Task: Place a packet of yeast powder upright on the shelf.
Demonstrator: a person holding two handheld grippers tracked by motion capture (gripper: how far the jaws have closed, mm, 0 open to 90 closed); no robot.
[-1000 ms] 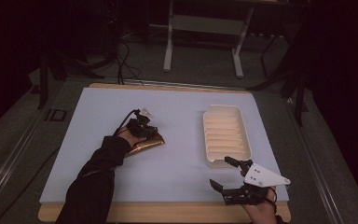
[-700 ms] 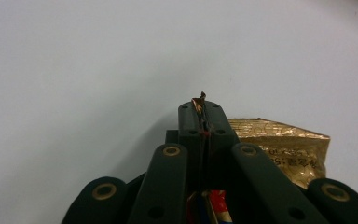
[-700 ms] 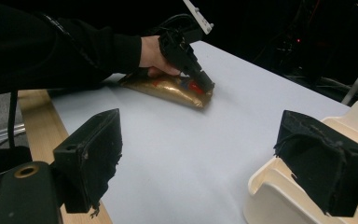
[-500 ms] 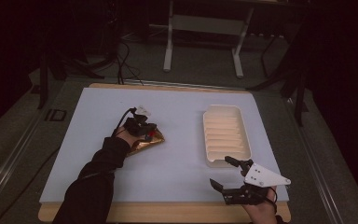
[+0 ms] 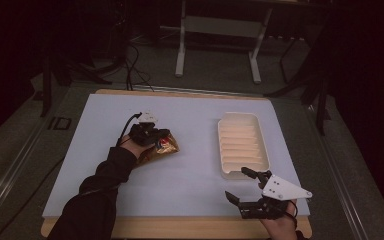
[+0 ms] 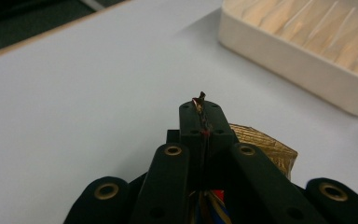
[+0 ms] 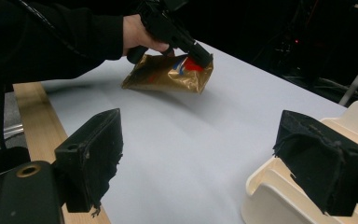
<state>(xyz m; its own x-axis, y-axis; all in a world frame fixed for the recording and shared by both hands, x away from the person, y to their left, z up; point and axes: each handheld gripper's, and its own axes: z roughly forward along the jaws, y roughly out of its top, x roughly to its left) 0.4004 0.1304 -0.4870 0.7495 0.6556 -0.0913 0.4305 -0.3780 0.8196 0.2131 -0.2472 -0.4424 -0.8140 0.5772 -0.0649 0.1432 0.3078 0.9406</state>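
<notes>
A gold snack packet (image 5: 167,148) with a red and blue print hangs by its top edge from my left gripper (image 5: 162,140), left of the table's middle. In the left gripper view the jaws (image 6: 200,109) are pressed together on a thin crimped edge of the packet (image 6: 266,147), whose body hangs below them. The right gripper view shows the packet (image 7: 168,73) tilted, its low end near or on the surface. My right gripper (image 5: 237,183) hovers open near the front right edge, nothing between its pads (image 7: 95,151).
An empty cream ribbed tray (image 5: 242,145) lies at the right of the white mat (image 5: 195,120), just beyond my right gripper. The mat rests on a wooden board (image 5: 190,227). A metal stand (image 5: 215,30) and cables are on the floor behind.
My left gripper has risen a little and shifted right with the packet's edge pinched, tilting the packet up off the mat. The right gripper has stayed still.
</notes>
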